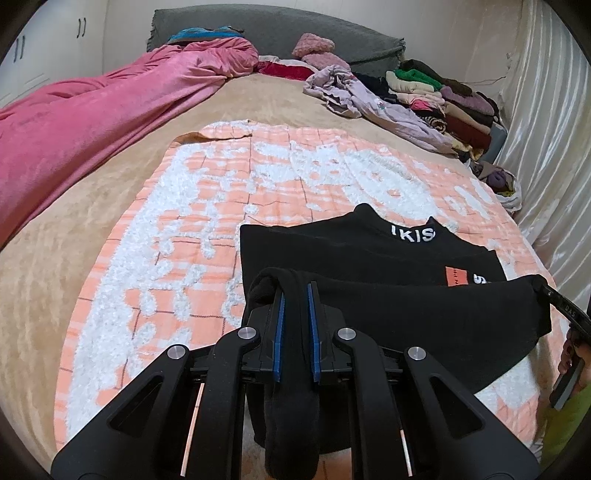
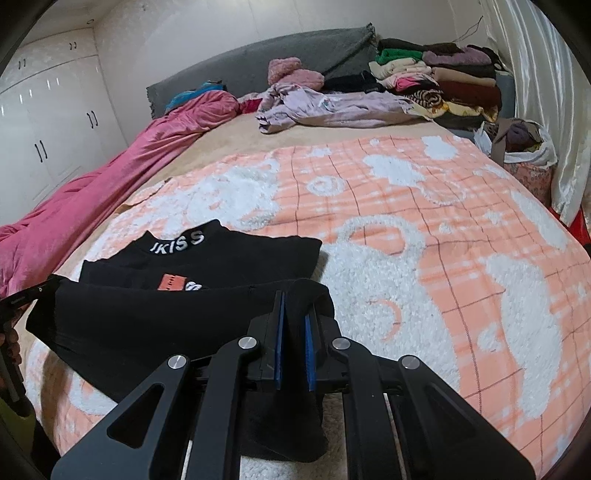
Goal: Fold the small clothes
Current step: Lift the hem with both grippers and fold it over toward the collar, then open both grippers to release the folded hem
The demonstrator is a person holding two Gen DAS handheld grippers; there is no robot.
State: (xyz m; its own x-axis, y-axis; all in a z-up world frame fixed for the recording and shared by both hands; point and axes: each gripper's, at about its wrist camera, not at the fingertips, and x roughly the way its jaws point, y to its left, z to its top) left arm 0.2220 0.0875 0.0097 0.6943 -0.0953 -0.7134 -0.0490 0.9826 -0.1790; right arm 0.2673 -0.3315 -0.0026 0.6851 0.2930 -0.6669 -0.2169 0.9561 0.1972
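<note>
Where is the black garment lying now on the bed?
The black garment lies on the orange-and-white blanket, low in both views, its near edge lifted by the left gripper and right gripper.

The left gripper [image 1: 295,291] pinches one corner of the black top's [image 1: 388,258] near edge, the right gripper [image 2: 293,299] the other corner. The lifted edge spans between them, over the patterned blanket [image 1: 184,229] on the bed. Ahead of both claws lies the collar. Far beyond sit a stack of folded clothes [image 2: 443,85], crumpled garments [image 2: 325,107] and the headboard [image 1: 258,29]; left of the left claw stretches a duvet [image 1: 92,110].
</note>
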